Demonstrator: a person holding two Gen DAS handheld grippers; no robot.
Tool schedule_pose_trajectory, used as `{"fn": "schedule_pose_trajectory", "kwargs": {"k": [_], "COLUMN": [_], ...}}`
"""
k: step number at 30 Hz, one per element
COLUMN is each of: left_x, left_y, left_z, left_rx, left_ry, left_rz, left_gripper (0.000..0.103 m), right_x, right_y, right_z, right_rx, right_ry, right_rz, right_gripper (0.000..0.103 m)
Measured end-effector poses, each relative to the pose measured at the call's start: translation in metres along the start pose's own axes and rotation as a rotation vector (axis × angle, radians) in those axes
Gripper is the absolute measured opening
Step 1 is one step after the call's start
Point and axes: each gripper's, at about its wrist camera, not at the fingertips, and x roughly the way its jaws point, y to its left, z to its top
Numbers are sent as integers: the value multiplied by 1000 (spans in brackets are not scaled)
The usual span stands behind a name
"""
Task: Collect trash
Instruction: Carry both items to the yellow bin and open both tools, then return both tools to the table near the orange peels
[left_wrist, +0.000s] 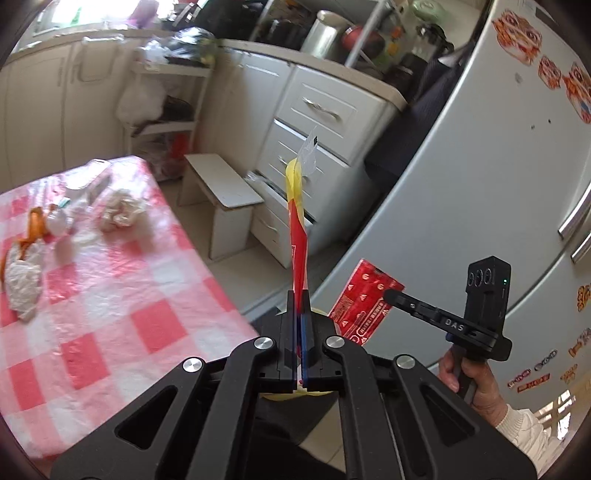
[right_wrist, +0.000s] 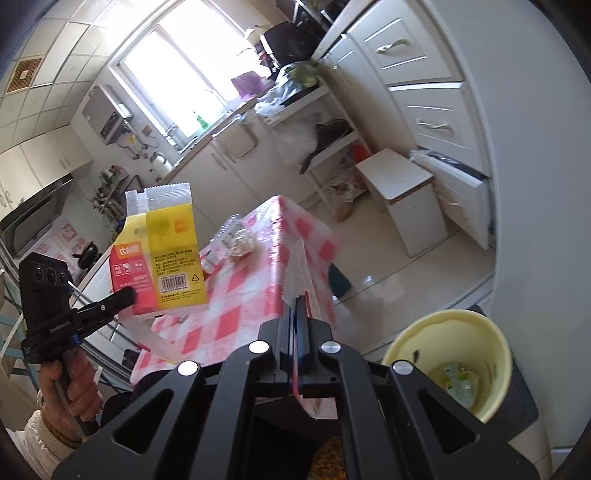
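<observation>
My left gripper (left_wrist: 299, 295) is shut on a yellow and red snack wrapper (left_wrist: 297, 221), edge-on in its own view and flat-on in the right wrist view (right_wrist: 166, 258), held by the left gripper (right_wrist: 129, 294). My right gripper (right_wrist: 299, 301) is shut on a red printed packet (right_wrist: 293, 275), which shows flat in the left wrist view (left_wrist: 360, 306) at the right gripper's tip (left_wrist: 388, 294). Both are held in the air beside the pink checked table (left_wrist: 110, 295). A yellow bin (right_wrist: 443, 317) with some trash inside sits low at the right.
On the table lie crumpled tissue (left_wrist: 122, 210), orange peel (left_wrist: 35, 225) and a white paper wad (left_wrist: 24, 284). A white stool (left_wrist: 221, 184) stands on the floor by the drawers (left_wrist: 321, 107); the lowest one hangs open. The fridge (left_wrist: 480, 184) fills the right side.
</observation>
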Motion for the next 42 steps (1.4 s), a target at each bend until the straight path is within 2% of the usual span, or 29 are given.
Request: {"fn": "schedule_pose_trajectory", "kwargs": {"k": [4,9,12,13,14,15,16,19,20,22,25,30,34,38,42], "left_x": [44,113,145,157,167,176,187,204,203,196,179,140,111,66,15], "left_y": [-26,-51,-59,-62,-63,-61,-59,-50,-51,-58,-70,-79,-70,-44,-13], "left_z": [0,-5,-9,-10,-12,-14,-19,-28,-26,-24,-22,-19,-14,-5,4], "left_rx": [-1,-25,-41,-42,-42,-46,-58,-88,-84,-50,20,89,51,-87,-151], "left_ry": [92,232,293,317,328,346,378,430,420,371,261,56,-57,-190,-293], "left_rz": [-32,-29,-18,-9,9,18,20,49,42,41,61,89,106,67,104], "left_gripper": [2,2,2,2,2,2,2,11,15,36,51,67,71,72,76], "right_x": [10,51,70,73,72,68,63,52,48,41,33,38,43,43,43], "right_y": [-30,-68,-91,-98,-104,-106,-107,-111,-112,-112,-107,-89,-66,-47,-29], "right_z": [-11,-35,-49,-54,-58,-61,-62,-64,-63,-62,-59,-51,-45,-43,-34], "right_rx": [30,54,121,155,189,208,212,233,238,243,252,208,161,108,67], "right_ry": [16,96,148,156,154,133,113,109,105,92,70,61,62,66,69], "right_rz": [-70,-182,-227,-238,-249,-259,-268,-279,-284,-290,-290,-267,-247,-237,-237], "right_gripper": [2,2,2,9,40,55,63,63,63,63,65,66,67,67,68]}}
